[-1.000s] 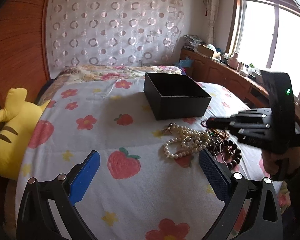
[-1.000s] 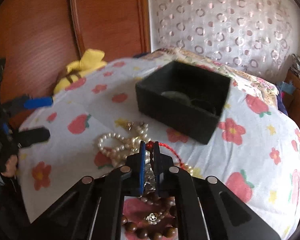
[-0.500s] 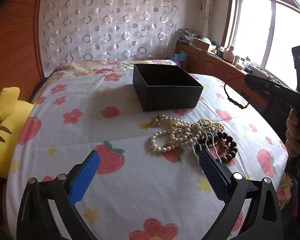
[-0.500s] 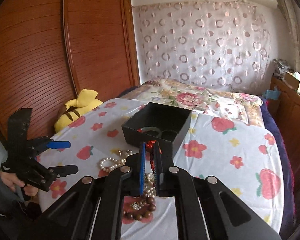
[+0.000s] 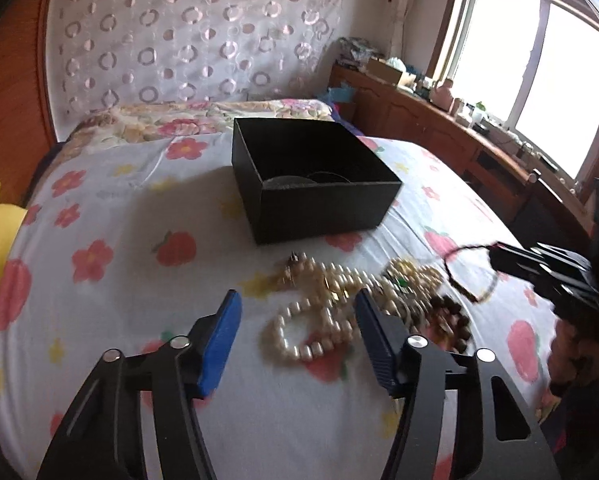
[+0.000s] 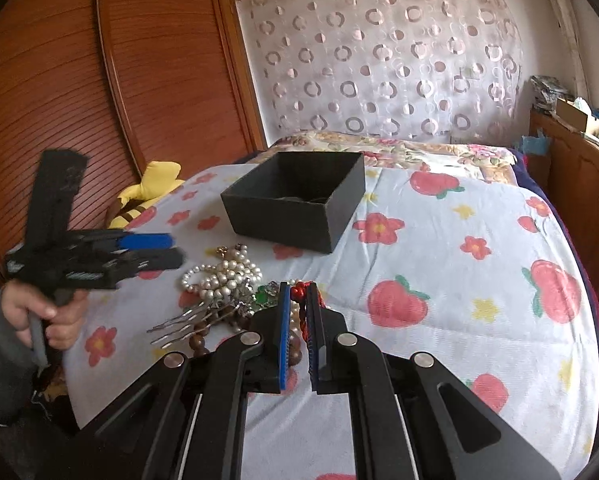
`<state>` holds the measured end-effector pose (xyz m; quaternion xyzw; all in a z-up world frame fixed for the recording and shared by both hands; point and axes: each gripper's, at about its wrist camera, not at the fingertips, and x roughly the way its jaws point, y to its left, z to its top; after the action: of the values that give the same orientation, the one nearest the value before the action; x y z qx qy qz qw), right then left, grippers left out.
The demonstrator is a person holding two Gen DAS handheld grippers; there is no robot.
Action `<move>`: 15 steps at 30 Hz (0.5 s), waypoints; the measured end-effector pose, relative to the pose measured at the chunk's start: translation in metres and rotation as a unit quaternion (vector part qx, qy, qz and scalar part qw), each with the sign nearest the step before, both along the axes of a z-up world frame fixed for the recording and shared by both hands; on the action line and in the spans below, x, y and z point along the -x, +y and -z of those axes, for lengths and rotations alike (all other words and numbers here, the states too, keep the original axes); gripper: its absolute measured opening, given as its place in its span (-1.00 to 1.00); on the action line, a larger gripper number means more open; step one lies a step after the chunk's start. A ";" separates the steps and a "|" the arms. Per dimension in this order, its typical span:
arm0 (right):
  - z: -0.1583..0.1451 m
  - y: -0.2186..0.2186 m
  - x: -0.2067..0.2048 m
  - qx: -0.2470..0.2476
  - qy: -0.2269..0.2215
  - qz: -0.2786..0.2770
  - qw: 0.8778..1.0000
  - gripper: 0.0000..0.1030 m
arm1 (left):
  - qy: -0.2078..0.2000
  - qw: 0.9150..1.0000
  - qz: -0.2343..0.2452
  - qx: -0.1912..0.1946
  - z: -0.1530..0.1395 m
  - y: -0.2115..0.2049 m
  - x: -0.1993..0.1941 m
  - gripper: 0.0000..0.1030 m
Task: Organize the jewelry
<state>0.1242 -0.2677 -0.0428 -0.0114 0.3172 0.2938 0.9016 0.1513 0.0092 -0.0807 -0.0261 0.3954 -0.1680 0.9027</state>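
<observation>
An open black box stands mid-bed, with round pieces lying inside. In front of it is a jewelry pile: a pearl necklace, brown beads and a metal hair comb. My left gripper hovers just short of the pearls. Its jaws are closing and nothing is between them. My right gripper is shut on a red-beaded cord bracelet. In the left wrist view that bracelet hangs as a dark loop from the right gripper, above the pile's right side.
The bed carries a white cover with strawberries and flowers. A yellow plush toy lies at its left edge by the wooden wardrobe. A wooden cabinet runs under the window on the right. A hand holds the left gripper.
My right gripper has lifted the cord bracelet off the pile and drawn back from the box. My left gripper has moved in toward the pearls and its jaws have narrowed.
</observation>
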 end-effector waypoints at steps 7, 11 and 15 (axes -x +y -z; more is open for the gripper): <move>-0.010 0.007 0.002 0.001 -0.013 -0.007 1.000 -0.83 | 0.033 0.999 0.002 -0.029 0.016 -0.009 -0.036 -0.39; -0.013 0.010 0.002 -0.001 -0.014 -0.009 1.000 -0.83 | 0.039 0.998 0.001 -0.040 0.022 -0.010 -0.044 -0.54; -0.013 0.013 0.001 0.003 -0.015 -0.012 1.000 -0.83 | 0.034 0.998 0.007 -0.043 0.020 -0.010 -0.041 -0.78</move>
<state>0.1230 -0.2544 -0.0301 -0.0221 0.3047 0.3034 0.9026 0.1926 -0.0003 -0.1012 0.0100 0.4327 -0.1565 0.8878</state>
